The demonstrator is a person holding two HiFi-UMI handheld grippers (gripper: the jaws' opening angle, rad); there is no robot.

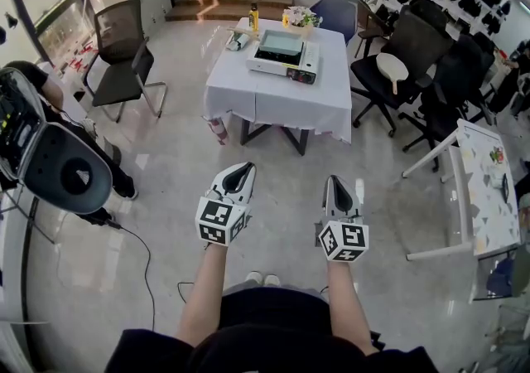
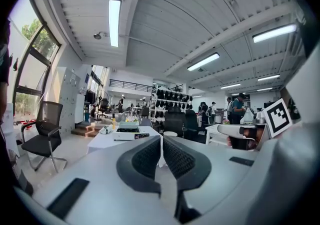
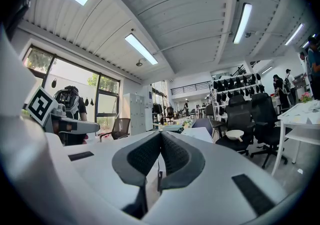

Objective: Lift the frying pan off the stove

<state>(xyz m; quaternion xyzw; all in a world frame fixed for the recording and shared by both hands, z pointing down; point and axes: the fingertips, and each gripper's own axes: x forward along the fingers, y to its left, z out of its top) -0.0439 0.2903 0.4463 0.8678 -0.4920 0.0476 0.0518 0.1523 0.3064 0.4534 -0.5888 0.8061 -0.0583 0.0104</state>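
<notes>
Over the floor [image 1: 277, 176], left gripper [image 1: 245, 167] and right gripper [image 1: 334, 180] level, jaws together.

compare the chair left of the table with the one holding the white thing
The left chair has a metal sled frame and an empty seat; the right chair stands on splayed legs with a white round item on its seat. The left chair's back is see-through mesh; the right chair's is solid black. Both are dark.

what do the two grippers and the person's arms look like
Both the left gripper and right gripper have pale grey, tapering plastic shells with dark grey textured pads. Each carries a white cube with black square markers. The forearms are uncovered; the clothing is black.
</notes>
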